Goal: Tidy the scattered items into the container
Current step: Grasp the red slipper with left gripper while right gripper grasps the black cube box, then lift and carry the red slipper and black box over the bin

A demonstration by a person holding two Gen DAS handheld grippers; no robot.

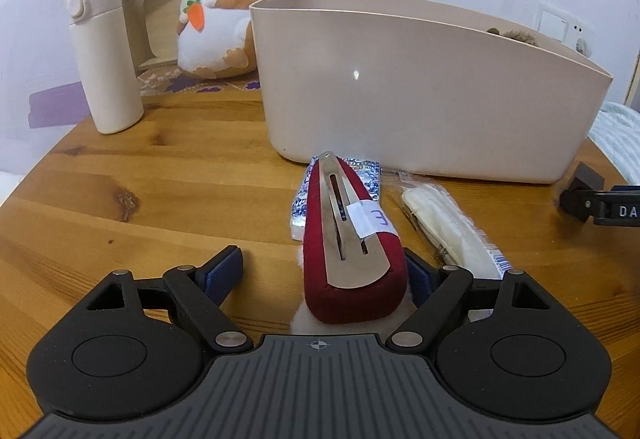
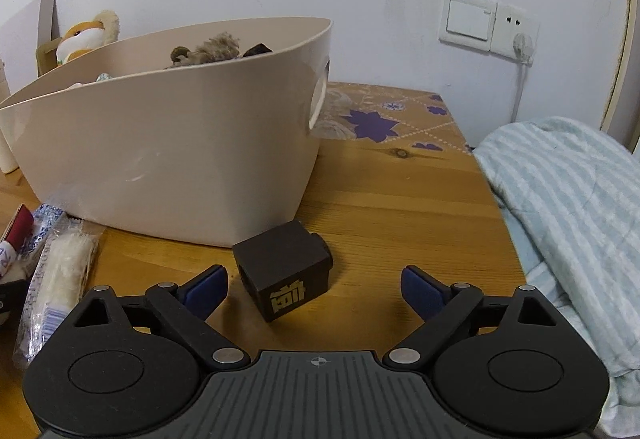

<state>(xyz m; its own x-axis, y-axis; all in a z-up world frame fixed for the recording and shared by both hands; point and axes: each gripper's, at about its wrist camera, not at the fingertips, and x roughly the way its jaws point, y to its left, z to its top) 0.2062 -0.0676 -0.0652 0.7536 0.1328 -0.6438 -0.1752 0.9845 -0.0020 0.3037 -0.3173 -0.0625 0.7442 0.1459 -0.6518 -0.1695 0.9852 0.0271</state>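
A beige plastic bin (image 1: 420, 87) stands on the wooden table; it also shows in the right wrist view (image 2: 168, 143) with fluffy items inside. My left gripper (image 1: 320, 275) is open, its jaws on either side of a dark red hair clip (image 1: 352, 247) with a metal snap and a paper label. The clip lies on a blue-patterned packet (image 1: 362, 175), next to a clear-wrapped white item (image 1: 444, 223). My right gripper (image 2: 316, 287) is open, with a small black box (image 2: 286, 267) bearing a gold character between its fingers, nearer the left one.
A cream bottle (image 1: 102, 55) and a plush hamster (image 1: 220, 19) stand behind on the left. A striped blue blanket (image 2: 568, 207) lies past the table's right edge. A wall switch and socket (image 2: 488, 25) are on the wall. The other gripper's tip (image 1: 600, 203) shows at the right.
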